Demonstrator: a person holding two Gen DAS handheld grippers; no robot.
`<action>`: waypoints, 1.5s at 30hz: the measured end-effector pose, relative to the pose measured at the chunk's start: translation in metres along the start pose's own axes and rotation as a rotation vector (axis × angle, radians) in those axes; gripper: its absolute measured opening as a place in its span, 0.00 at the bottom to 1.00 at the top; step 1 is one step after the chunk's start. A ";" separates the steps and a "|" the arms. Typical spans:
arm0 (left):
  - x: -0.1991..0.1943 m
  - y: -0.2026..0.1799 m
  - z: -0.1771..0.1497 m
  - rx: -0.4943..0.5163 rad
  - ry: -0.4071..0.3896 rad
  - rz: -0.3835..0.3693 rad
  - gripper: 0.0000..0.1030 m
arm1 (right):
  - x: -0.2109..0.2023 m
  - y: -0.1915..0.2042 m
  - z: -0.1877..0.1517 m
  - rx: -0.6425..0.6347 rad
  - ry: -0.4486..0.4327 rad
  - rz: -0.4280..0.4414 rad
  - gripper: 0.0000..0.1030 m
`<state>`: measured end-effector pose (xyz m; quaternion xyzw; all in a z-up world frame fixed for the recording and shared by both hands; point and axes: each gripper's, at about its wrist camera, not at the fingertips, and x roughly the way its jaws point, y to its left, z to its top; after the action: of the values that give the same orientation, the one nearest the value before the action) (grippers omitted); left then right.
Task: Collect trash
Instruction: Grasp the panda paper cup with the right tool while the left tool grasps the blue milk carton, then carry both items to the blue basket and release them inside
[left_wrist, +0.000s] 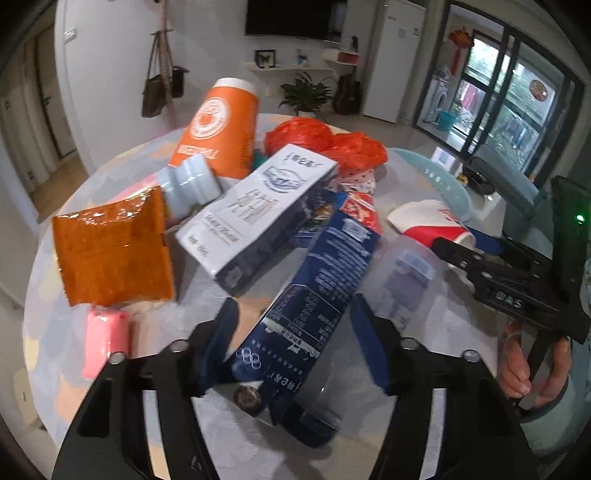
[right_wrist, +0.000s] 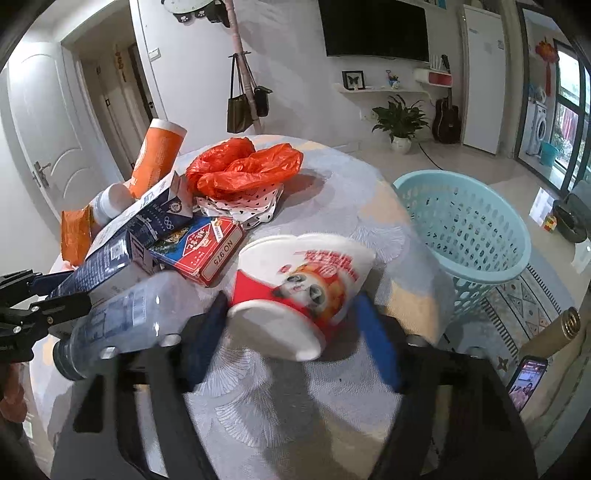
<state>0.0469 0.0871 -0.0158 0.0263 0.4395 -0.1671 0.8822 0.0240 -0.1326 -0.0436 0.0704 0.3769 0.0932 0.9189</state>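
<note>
The left gripper (left_wrist: 295, 332) stood with its jaws spread wide on either side of a dark blue milk carton (left_wrist: 314, 295), which lay flat on the round table (left_wrist: 48, 295) near its front edge; whether the pads touched the carton could not be told. The right gripper (right_wrist: 291, 328) was likewise wide apart around a red-and-white noodle cup (right_wrist: 299, 288) lying on its side near the table's right edge, the fingers close beside it without a clear clamp. A clear plastic bottle (right_wrist: 122, 317) lay just left of the cup. Toward the middle of the table were a white-and-blue carton (left_wrist: 255, 206), a red card box (right_wrist: 207, 251), an orange wrapper (left_wrist: 110, 254) and an orange cup (left_wrist: 218, 129), with an orange plastic bag (right_wrist: 243, 166) near the far edge. A light blue basket (right_wrist: 465, 229) stood on the floor just beyond the table's right edge.
</note>
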 end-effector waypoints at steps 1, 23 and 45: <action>-0.002 0.000 -0.002 0.000 -0.001 -0.012 0.47 | 0.000 0.000 0.000 0.000 -0.002 0.000 0.62; 0.015 -0.017 -0.004 0.000 0.079 0.071 0.31 | -0.009 -0.016 -0.004 0.014 -0.042 0.034 0.62; -0.055 -0.068 0.057 -0.048 -0.251 -0.048 0.30 | -0.045 -0.051 0.030 0.032 -0.222 0.053 0.62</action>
<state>0.0386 0.0273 0.0692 -0.0264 0.3298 -0.1798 0.9264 0.0200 -0.1935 -0.0020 0.1048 0.2723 0.1032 0.9509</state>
